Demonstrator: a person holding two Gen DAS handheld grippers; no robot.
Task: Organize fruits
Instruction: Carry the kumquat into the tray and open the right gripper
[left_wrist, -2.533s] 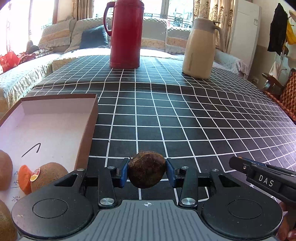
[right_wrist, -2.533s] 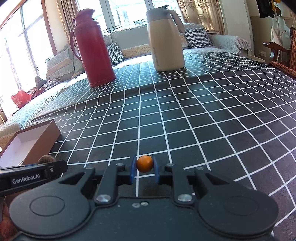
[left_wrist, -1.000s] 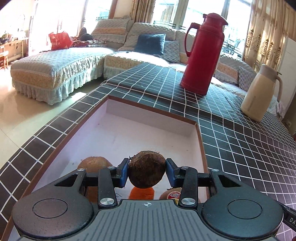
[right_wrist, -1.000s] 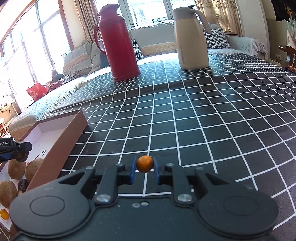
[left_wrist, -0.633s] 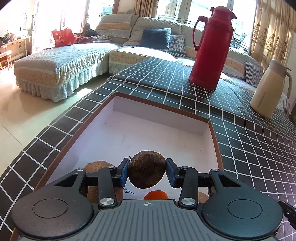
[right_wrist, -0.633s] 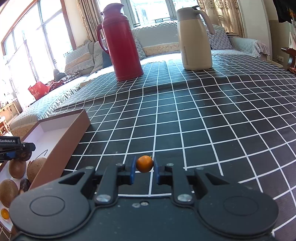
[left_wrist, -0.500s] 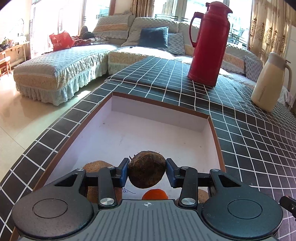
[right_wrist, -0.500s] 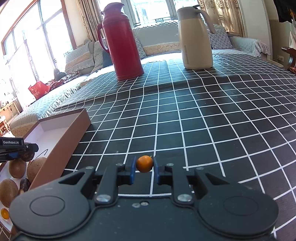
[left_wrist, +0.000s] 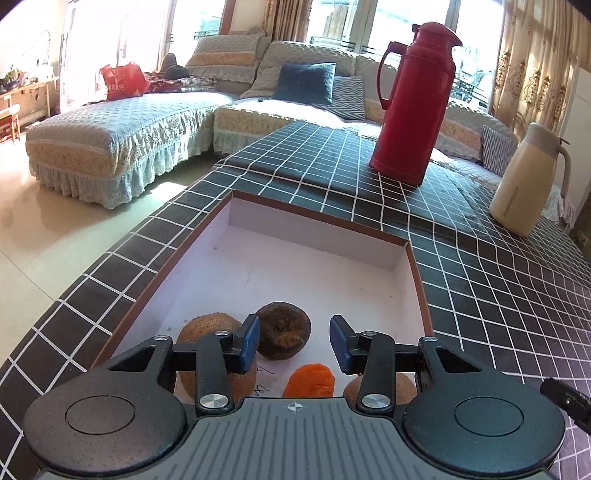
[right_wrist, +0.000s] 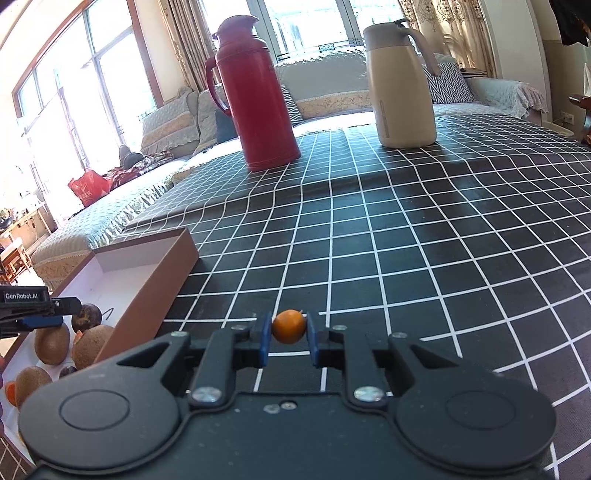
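Note:
My left gripper (left_wrist: 293, 345) is open over the near end of a shallow brown box (left_wrist: 317, 218) with a white inside. A dark brown round fruit (left_wrist: 283, 335) lies in the box between the fingers, near the left pad. Brown kiwis (left_wrist: 207, 330) and an orange piece (left_wrist: 310, 380) lie beside it. My right gripper (right_wrist: 289, 339) is shut on a small orange fruit (right_wrist: 289, 331), held above the checked tablecloth right of the box (right_wrist: 147, 273). The left gripper (right_wrist: 33, 310) shows at the left edge of the right wrist view, over the dark fruit (right_wrist: 86, 316).
A red thermos (left_wrist: 410, 107) and a cream jug (left_wrist: 524, 181) stand at the far side of the black checked table (left_wrist: 498, 295). The table's left edge drops to the floor beside the box. Sofas stand beyond.
My left gripper has opened and let go of the dark brown fruit, which now lies in the box. The right gripper still holds the small orange fruit and has barely moved.

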